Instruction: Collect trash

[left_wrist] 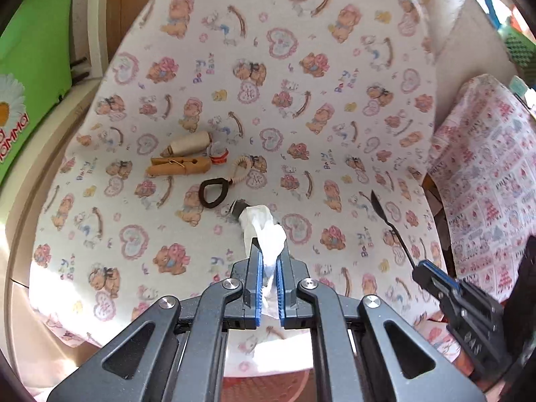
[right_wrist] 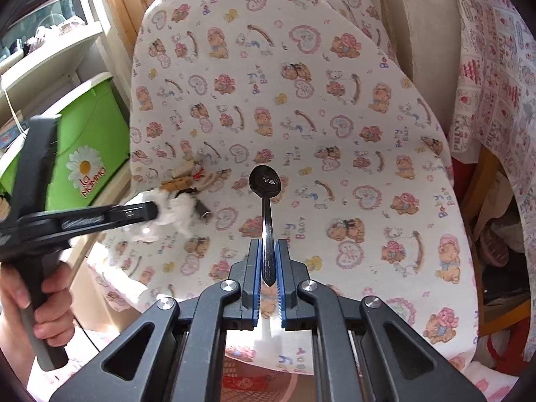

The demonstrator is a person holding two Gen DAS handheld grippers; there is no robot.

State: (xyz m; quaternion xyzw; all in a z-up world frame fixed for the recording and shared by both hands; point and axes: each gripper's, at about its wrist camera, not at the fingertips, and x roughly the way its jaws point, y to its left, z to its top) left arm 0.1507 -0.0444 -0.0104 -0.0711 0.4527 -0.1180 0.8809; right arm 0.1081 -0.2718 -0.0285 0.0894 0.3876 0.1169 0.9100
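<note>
So my left gripper (left_wrist: 268, 261) pinches the white tissue (left_wrist: 264, 231) just above the teddy-bear cloth (left_wrist: 335, 67), my right gripper (right_wrist: 268, 261) squeezes the black spoon (right_wrist: 266, 207), and I think the clothespin (left_wrist: 179, 166), thread spool (left_wrist: 189, 144) and hair tie (left_wrist: 212, 193) still wait.

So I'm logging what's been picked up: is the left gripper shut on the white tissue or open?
Shut on it: the left gripper has its blue pads pinching the tissue, which bulges out beyond them.
</note>
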